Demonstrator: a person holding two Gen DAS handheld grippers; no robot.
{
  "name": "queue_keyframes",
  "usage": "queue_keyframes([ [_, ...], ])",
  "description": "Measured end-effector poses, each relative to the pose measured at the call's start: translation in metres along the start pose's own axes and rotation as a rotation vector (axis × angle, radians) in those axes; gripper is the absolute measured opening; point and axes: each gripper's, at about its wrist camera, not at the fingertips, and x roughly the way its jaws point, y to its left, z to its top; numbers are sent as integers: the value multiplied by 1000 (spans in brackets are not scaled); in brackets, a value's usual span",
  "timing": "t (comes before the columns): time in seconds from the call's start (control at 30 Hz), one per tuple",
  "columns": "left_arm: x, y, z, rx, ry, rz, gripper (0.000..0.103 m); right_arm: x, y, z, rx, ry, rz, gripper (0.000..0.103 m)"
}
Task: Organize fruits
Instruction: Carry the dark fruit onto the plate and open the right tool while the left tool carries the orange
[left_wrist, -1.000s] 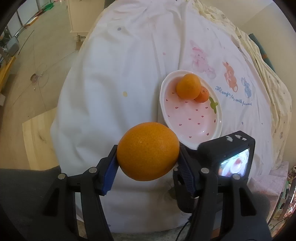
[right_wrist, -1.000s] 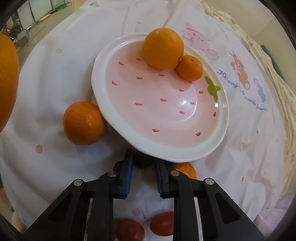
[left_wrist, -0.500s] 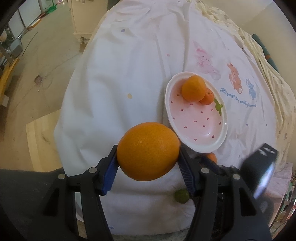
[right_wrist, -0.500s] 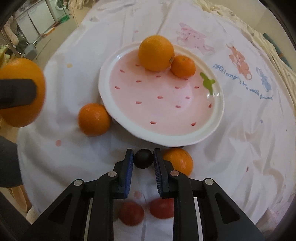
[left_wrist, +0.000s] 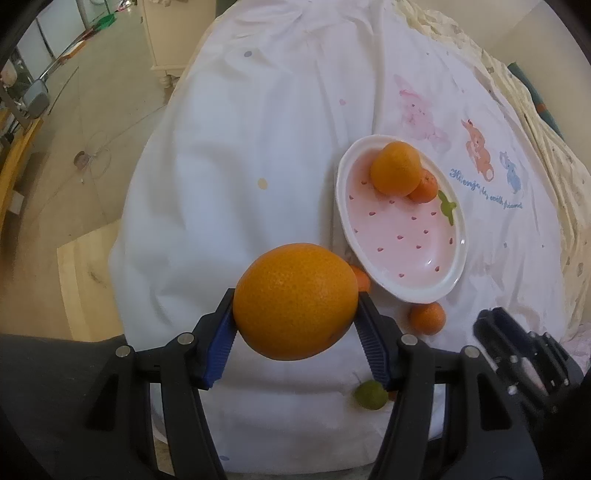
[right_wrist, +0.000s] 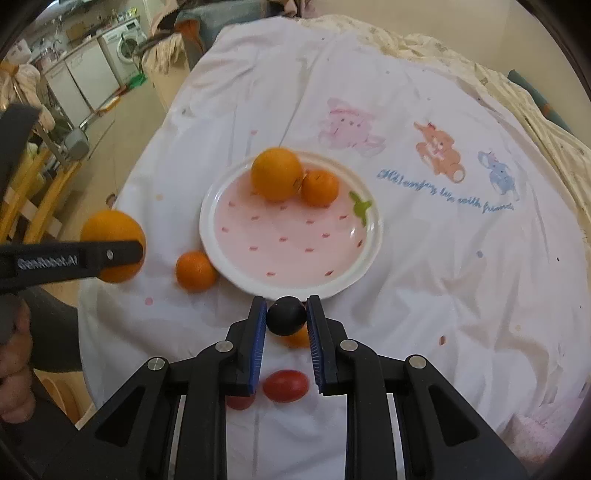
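Left wrist view: my left gripper (left_wrist: 295, 314) has its fingers clamped on a big orange (left_wrist: 295, 301), held above the white cloth (left_wrist: 240, 166).
Right wrist view: my right gripper (right_wrist: 286, 317) pinches a small dark round fruit (right_wrist: 286, 315), maybe a grape.
Plate (right_wrist: 364, 266): an orange (right_wrist: 276, 173) and a tangerine (right_wrist: 319, 187) touching at its far side.
Beside plate: another tangerine (right_wrist: 195, 271), on the cloth.

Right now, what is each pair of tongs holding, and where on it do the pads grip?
Left tongs: a large orange, clamped across its widest sides. Right tongs: a small dark round fruit, pinched on its two opposite sides.
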Motion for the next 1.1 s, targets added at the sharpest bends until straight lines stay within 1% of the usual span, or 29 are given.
queue_keyframes([
  [0.1, -3, -5, 6, 7, 4, -12, 58, -8, -12, 5, 22, -27, 23, 23],
  [0.23, -9, -17, 21, 34, 4, -5, 58, -14, -36, 15, 79, -66, 92, 23],
  [0.37, -13, -35, 38, 82, -17, 13, 58, -15, -57, 25, 108, -94, 115, 23],
  [0.5, -5, -52, 53, 123, -9, 30, 58, -8, -79, 37, 147, -102, 133, 23],
  [0.63, 14, -67, 63, 146, 20, 69, 58, 10, -101, 50, 209, -82, 165, 23],
  [0.73, 30, -78, 66, 169, 48, 71, 58, 27, -110, 57, 230, -59, 173, 23],
  [0.9, 53, -90, 68, 204, 92, 77, 58, 53, -113, 63, 238, -15, 190, 23],
  [1.1, 73, -97, 70, 216, 123, 81, 58, 80, -107, 70, 202, 36, 203, 23],
])
